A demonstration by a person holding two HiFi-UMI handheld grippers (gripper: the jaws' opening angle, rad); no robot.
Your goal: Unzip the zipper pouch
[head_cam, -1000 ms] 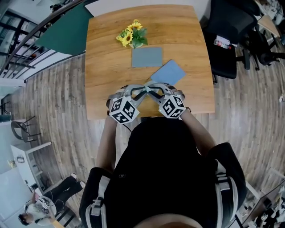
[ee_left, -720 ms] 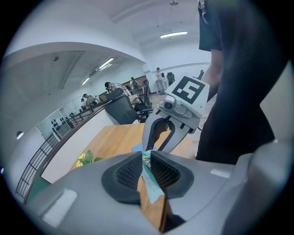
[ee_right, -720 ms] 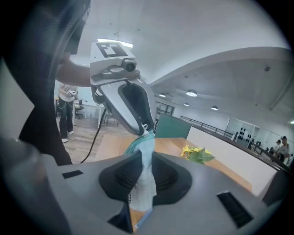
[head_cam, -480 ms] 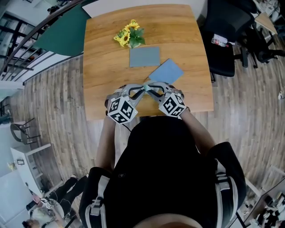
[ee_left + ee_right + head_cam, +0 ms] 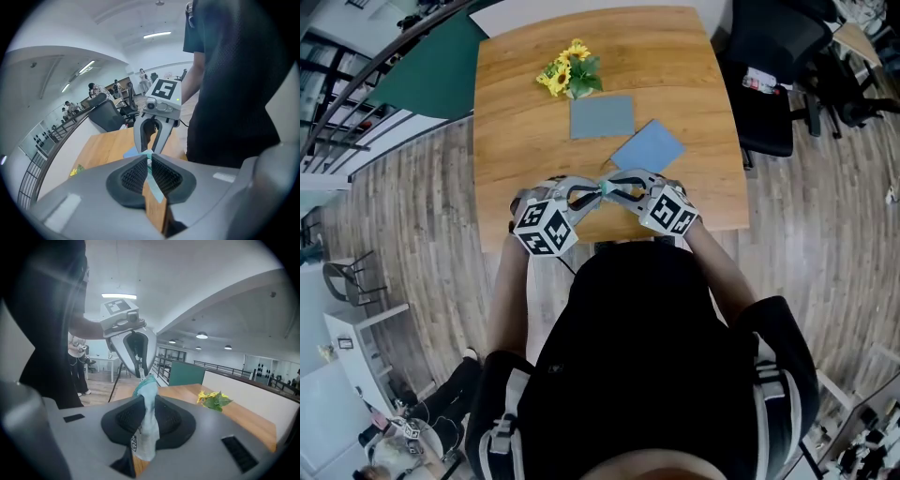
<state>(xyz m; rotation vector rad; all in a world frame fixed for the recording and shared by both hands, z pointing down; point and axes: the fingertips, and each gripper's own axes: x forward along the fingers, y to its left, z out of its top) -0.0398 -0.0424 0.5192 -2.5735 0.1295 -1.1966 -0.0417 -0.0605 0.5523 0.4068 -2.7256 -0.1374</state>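
1. Your left hand-held gripper [image 5: 149, 158]: jaws, just closing, pinch the pouch's [image 5: 155, 189] teal edge.
2. Your right hand-held gripper [image 5: 146, 398] clamps its other end, over the tabletop's [image 5: 694, 84] near edge.
3. Grip stage; next, draw left from right to unzip.

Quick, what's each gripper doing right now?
Left gripper: jaws just closed onto the zipper pouch.
Right gripper: closed, holding the zipper pouch.

The zipper pouch [image 5: 146, 436] is partly hidden between the jaws of the right gripper [image 5: 147, 400]. Its print is too small to read.
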